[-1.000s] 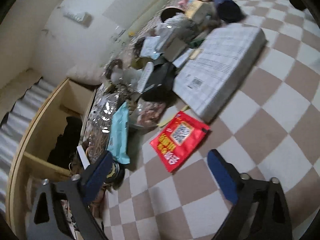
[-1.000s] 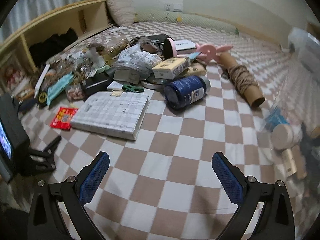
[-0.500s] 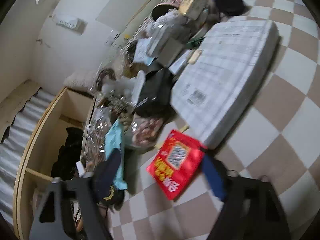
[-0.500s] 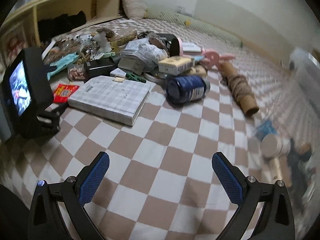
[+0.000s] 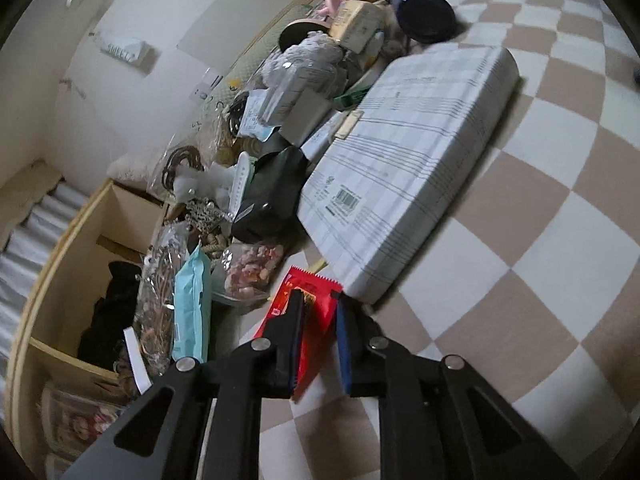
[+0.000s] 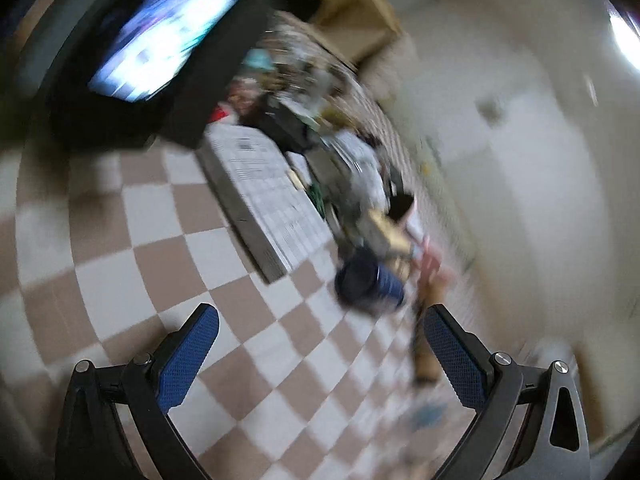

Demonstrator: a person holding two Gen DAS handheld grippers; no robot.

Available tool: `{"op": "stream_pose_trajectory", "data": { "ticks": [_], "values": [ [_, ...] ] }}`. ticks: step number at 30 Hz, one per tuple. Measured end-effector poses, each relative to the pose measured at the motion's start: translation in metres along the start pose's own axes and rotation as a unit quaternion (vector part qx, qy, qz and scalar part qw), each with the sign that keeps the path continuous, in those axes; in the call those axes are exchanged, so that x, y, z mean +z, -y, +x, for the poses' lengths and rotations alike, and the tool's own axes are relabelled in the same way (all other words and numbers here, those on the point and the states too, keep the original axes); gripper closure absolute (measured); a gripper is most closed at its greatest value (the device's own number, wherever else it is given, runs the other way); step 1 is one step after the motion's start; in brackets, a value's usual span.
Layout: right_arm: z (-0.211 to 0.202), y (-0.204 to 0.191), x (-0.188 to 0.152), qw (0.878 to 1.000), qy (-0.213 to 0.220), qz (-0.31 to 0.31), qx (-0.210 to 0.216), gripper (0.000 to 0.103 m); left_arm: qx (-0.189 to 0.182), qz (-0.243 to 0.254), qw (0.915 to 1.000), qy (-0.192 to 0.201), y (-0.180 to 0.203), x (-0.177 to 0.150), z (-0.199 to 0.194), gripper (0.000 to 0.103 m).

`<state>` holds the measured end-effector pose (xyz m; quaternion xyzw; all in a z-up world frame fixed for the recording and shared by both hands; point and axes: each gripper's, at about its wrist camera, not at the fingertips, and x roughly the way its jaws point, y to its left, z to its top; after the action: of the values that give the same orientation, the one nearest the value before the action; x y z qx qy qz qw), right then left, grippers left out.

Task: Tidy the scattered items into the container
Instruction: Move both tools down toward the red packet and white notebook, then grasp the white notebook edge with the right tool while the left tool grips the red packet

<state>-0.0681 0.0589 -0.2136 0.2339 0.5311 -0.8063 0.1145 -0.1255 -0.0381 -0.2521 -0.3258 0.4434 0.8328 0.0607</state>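
**Left gripper closed on the red packet; container not yet in sight**

The left gripper (image 5: 320, 316) had just been closing, and its blue pads now pinched the red snack packet (image 5: 310, 320) between them, the packet crumpled and standing up from the checked bedcover (image 5: 540, 280) on which everything lay. The right gripper (image 6: 320, 360) hung with its jaws wide apart and nothing between them (its view was badly blurred), above bare checks of the same cover.

Just beyond the packet lay the large plaid-printed box (image 5: 408, 168), flat and close to touching it. To the left of the packet sat a clear bag of pinkish sweets (image 5: 252, 268) and a pale blue pouch (image 5: 192, 308), and behind those a black bag (image 5: 272, 196) in a heap of mixed clutter that ran toward the far edge of the bed. A dark blue tin (image 5: 424, 14) lay on its side at the far end of the heap. A wooden shelf unit (image 5: 80, 280) stood off the bed's left edge.

The step in hand looked like the pick-up of one scattered item, grip made, lift not yet done. No obvious container showed in either view, so the next move would call for raising the packet clear of the box's edge without dragging its neighbours, then finding and reaching the container. The packet was thin and slippery-looking; it could slide out if swung quickly.
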Motion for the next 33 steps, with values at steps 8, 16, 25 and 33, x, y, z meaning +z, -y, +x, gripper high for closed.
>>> {"op": "stream_pose_trajectory", "data": {
  "ticks": [8, 16, 25, 33],
  "values": [
    [0.028, -0.028, 0.016, 0.992, 0.014, -0.122, -0.003, 0.003, -0.003, -0.051, 0.9987, 0.002, -0.02, -0.013, -0.008, 0.043],
    [0.063, -0.032, 0.039, 0.985, -0.015, -0.167, -0.031, 0.003, -0.007, -0.063, 0.9979, 0.009, -0.023, -0.022, -0.011, 0.042],
    [0.095, -0.047, 0.05, 0.978, -0.016, -0.197, -0.067, 0.054, -0.003, -0.055, 0.9983, 0.022, -0.029, -0.022, -0.006, 0.042],
    [0.095, -0.044, 0.05, 0.985, 0.007, -0.164, -0.054, 0.076, -0.004, -0.044, 0.9987, 0.024, -0.029, -0.024, -0.01, 0.035]
  ]
}}
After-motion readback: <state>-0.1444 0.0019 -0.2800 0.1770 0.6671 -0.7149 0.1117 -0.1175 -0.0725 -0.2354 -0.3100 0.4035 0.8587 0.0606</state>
